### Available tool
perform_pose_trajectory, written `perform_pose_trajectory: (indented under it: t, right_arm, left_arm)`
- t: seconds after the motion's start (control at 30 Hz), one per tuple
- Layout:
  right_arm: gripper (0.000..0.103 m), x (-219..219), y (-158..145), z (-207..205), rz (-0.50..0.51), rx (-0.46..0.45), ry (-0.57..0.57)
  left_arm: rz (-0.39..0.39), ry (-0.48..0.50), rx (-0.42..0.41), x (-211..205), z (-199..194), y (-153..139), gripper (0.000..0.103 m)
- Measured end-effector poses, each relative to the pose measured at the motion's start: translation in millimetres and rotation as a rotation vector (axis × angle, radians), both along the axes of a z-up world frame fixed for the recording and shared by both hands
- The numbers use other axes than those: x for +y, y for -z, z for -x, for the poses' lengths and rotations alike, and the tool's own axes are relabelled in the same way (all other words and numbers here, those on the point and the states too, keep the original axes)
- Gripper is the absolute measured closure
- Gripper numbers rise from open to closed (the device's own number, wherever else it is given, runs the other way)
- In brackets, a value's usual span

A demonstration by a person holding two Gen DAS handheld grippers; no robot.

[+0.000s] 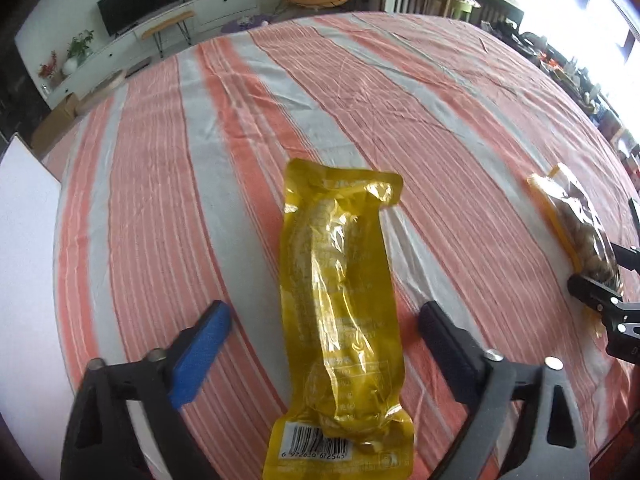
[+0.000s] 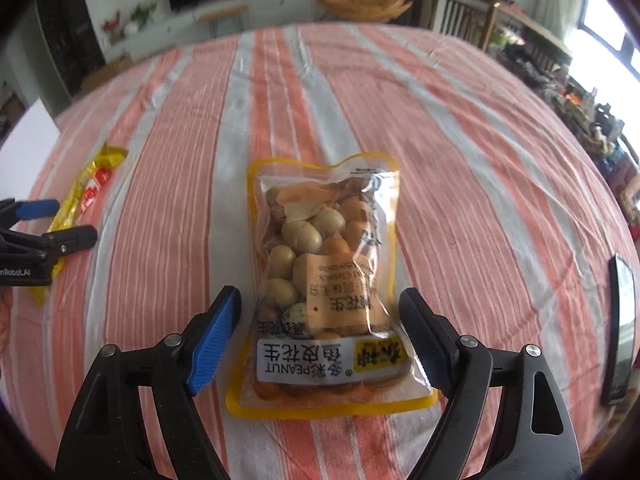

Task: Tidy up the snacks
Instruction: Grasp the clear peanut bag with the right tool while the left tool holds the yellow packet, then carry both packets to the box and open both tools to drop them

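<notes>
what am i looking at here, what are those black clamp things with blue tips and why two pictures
They are two hand-held grippers, each carrying a camera that looks along its fingers. The left gripper straddles a yellow snack packet lying on the striped tablecloth. The right gripper straddles a peanut bag on the same cloth. Both stand open: the pads do not touch the packets, so nothing is held. A dark phone-like slab lies at the right.

Peanut bag (image 2: pixel 324 276) between right tool's fingers: white label reading "PEANUT", upside down, with Chinese characters; orange inner slip, print too small to read. Yellow packet (image 1: pixel 340 308) between left tool's fingers: barcode, digits partly legible, "6 972630 672545". Left tool (image 2: pixel 24 264) body: "nRobot.AI", cut off.
</notes>
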State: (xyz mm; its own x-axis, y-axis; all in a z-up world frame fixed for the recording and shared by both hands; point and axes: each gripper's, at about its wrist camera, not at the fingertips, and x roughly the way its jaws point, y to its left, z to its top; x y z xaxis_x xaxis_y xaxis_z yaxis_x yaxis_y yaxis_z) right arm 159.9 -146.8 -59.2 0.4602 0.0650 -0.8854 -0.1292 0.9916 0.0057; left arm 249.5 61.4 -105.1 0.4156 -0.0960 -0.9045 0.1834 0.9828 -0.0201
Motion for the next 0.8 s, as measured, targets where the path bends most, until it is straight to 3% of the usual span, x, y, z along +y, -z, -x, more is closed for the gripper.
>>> perform_pose_trajectory:
  t: [0.03, 0.07, 0.1, 0.13, 0.23, 0.37, 0.53, 0.67, 0.8]
  right_arm:
    - [0.02, 0.2, -1.7, -9.0, 0.0, 0.05, -0.028]
    - [0.026, -2.7, -3.9, -14.1, -0.014, 0.064, -0.037]
    - [0.041, -8.9, -6.9, -17.2, -0.046, 0.061, -0.032]
    - [0.044, -18.1, -9.5, -19.7, -0.065, 0.066, -0.019]
    - [0.046, -40.9, -14.5, -15.9, -0.179, 0.108, 0.011]
    - [0.046, -59.2, -33.9, 16.4, -0.336, 0.072, 0.045]
    - [0.046, -41.5, -63.1, 52.2, -0.454, 0.031, 0.009]
    - [0.046, 0.2, -99.0, 62.7, -0.496, -0.004, -0.077]
    - [0.046, 67.2, -143.9, 71.6, -0.556, -0.035, -0.228]
  left_arm:
    - [0.013, -0.001, -0.02, -0.5, 0.8, -4.7, 0.055]
    - [-0.008, -0.014, -0.018, -1.2, 0.0, -6.0, 0.055]
    - [0.011, -0.016, -0.013, 0.1, 0.8, -6.7, 0.056]
    - [0.046, -0.018, -0.023, 2.4, 3.9, -8.8, 0.059]
    - [0.174, -0.083, -0.031, 14.2, 20.9, -17.5, 0.064]
    - [0.39, -0.126, -0.072, 27.0, 60.5, -36.5, 0.064]
    - [0.512, -0.119, -0.156, 43.1, 107.0, -87.3, 0.064]
    - [0.535, -0.141, -0.263, 79.5, 146.2, -140.6, 0.063]
    - [0.428, -0.226, -0.33, 138.0, 179.3, -175.9, 0.062]
